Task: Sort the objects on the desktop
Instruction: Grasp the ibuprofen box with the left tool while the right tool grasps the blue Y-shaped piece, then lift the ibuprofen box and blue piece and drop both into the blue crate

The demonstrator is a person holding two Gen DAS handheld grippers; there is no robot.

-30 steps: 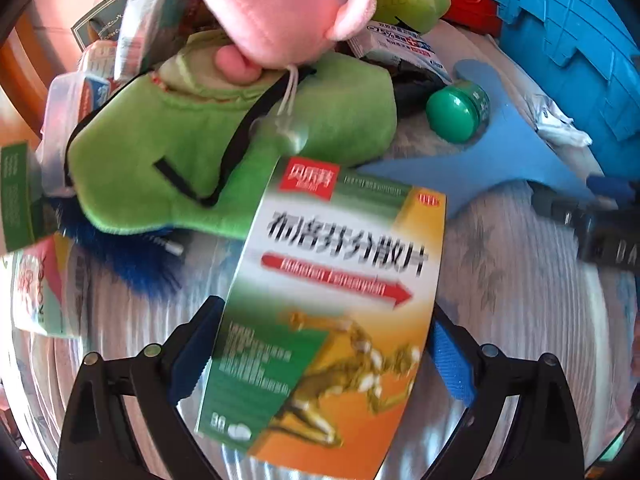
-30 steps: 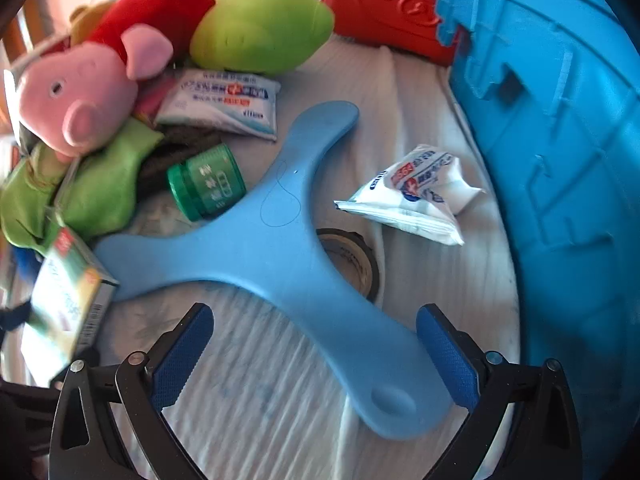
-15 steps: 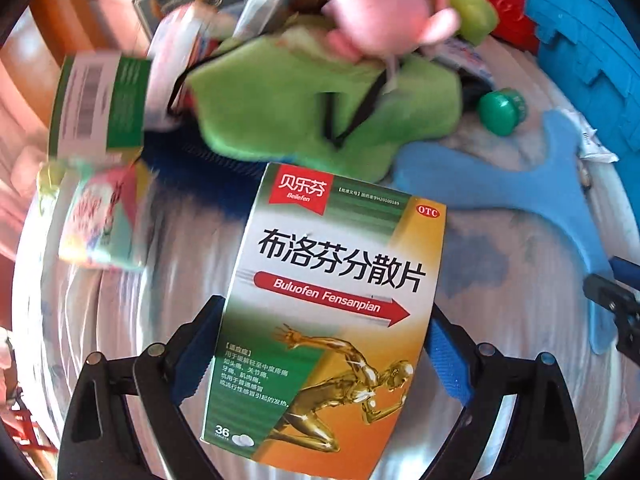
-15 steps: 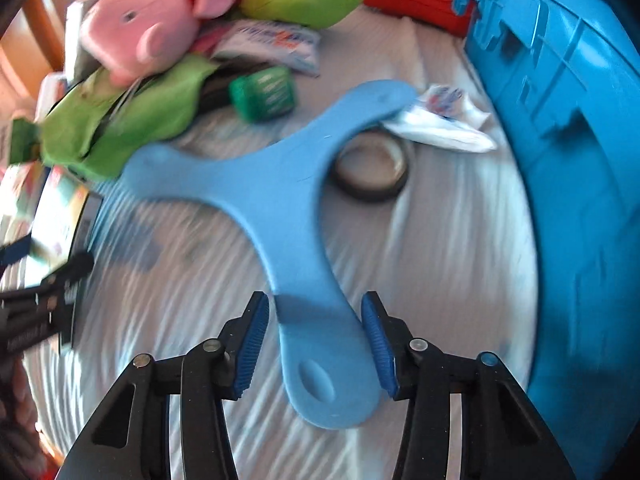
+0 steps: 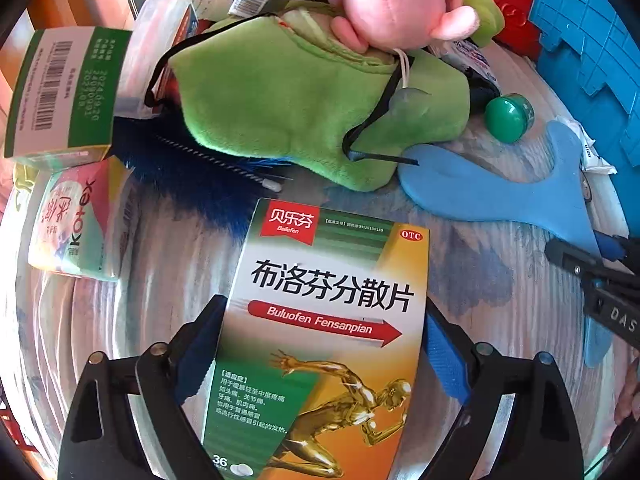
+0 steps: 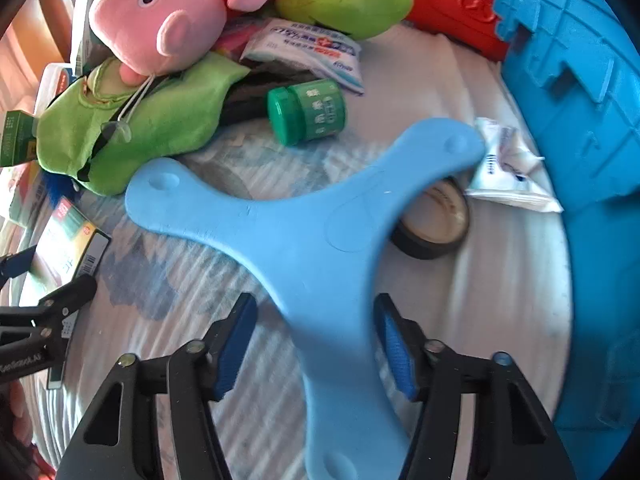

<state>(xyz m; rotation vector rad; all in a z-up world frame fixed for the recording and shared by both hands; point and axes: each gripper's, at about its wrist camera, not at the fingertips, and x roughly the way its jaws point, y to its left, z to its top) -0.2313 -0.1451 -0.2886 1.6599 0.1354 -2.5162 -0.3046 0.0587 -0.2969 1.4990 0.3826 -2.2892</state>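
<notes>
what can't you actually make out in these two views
- Roll of tape, right wrist view: partly hidden under the blue three-armed boomerang.
- Right gripper: its pads flank a boomerang arm, but contact is unclear, so the grip cannot be judged.
- Medicine box, left wrist view: its bottom is cut off by the frame edge; the left gripper holds it.
- Dark item behind the green jar: covered by the green plush, unidentifiable.

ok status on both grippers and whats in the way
Left gripper shut on medicine box. Right gripper around boomerang, jaws not touching. Tape roll under its arm.
</notes>
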